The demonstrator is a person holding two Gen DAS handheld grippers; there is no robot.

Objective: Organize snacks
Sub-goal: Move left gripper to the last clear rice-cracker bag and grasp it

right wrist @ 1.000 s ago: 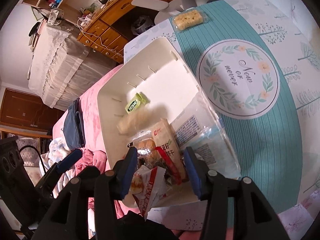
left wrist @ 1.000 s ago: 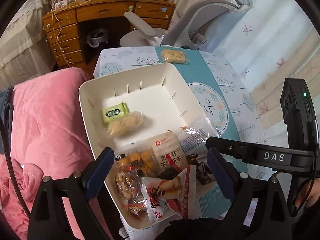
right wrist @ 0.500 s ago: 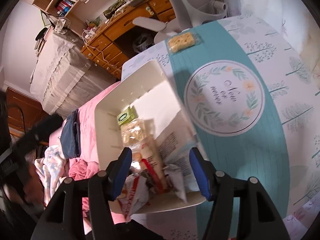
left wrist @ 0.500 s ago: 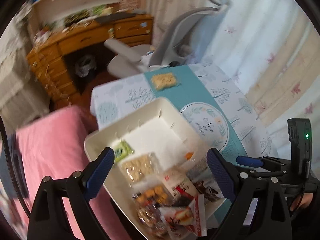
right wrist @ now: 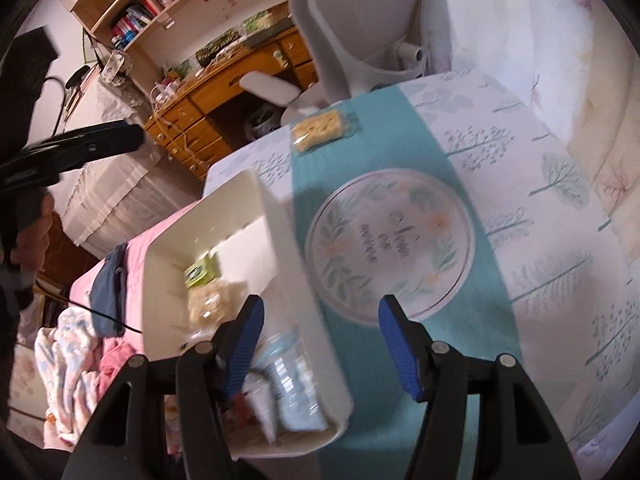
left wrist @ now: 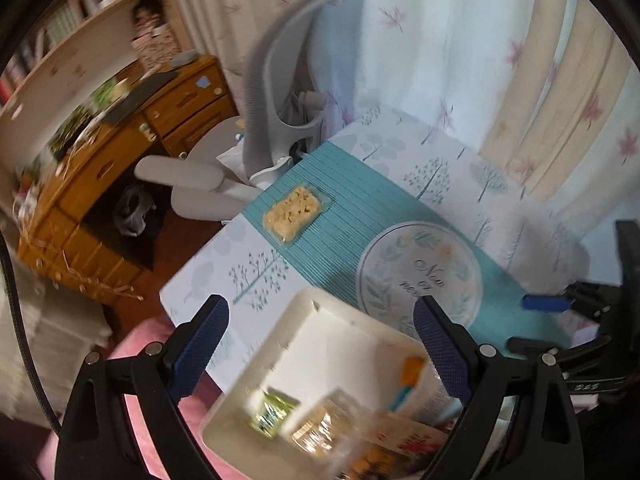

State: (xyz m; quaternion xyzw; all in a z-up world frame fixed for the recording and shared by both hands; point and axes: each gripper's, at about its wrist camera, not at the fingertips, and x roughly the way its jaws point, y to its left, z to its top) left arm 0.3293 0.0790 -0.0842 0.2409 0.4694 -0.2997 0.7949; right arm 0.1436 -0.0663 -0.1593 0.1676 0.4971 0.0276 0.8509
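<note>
A white bin (left wrist: 304, 312) (right wrist: 276, 216) holds several snack packs, among them a green pack (left wrist: 272, 414) (right wrist: 200, 272) and a clear pack of pale biscuits (right wrist: 206, 306). One clear pack of yellow crackers (left wrist: 296, 210) (right wrist: 320, 130) lies alone on the teal runner at the table's far end. My left gripper (left wrist: 320, 344) is open and empty, above the bin's far corner. My right gripper (right wrist: 320, 336) is open and empty, above the bin's right wall. Both views are blurred.
The table (left wrist: 440, 176) (right wrist: 560, 240) has a teal runner with a round printed emblem (left wrist: 420, 276) (right wrist: 388, 240). A grey office chair (left wrist: 280, 120) (right wrist: 360, 40) and a wooden desk (left wrist: 120, 152) (right wrist: 224, 92) stand beyond it. Pink bedding (right wrist: 132, 248) lies left of the bin.
Both grippers have lifted and tilted up away from the bin's snacks toward the far end of the table. The cracker pack now sits nearer the middle of both views.
</note>
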